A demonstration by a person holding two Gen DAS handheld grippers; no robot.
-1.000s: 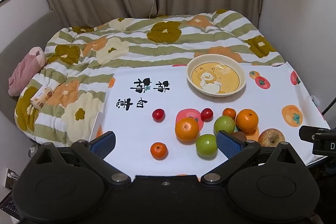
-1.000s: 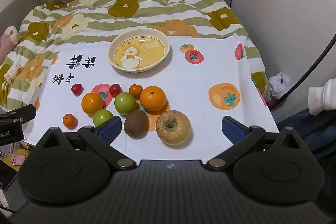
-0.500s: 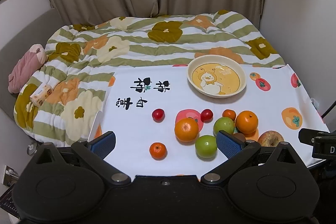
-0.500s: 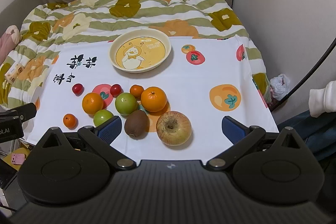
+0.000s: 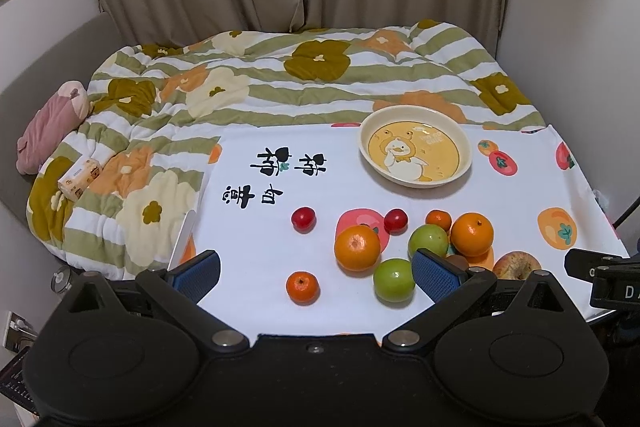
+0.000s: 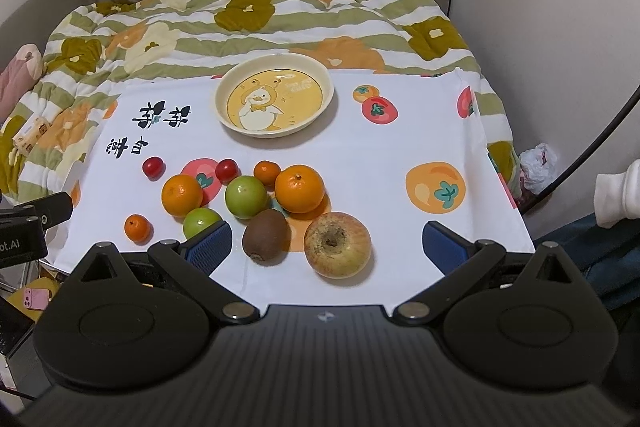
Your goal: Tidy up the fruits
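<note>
Right now my left gripper hangs with its blue pads spread wide and nothing between them, and my right gripper is just as released, both held above the near edge of the white cloth. Nearest to my right gripper sit the apple and, just to its left, the kiwi, close beside each other. Nearest to my left gripper lie a small tangerine standing alone and a green fruit next to my right-hand pad. Behind that one comes an orange, a second green fruit and a second orange, these packed closely in a cluster. A bit farther are a second small tangerine, a cherry tomato on a printed red fruit, and another cherry tomato off to the left, apart from the rest. Beyond all the fruit, well apart from it, the duck plate sits with nothing in it. Farthest is the flowered quilt, with a tissue pack on its left side.
</note>
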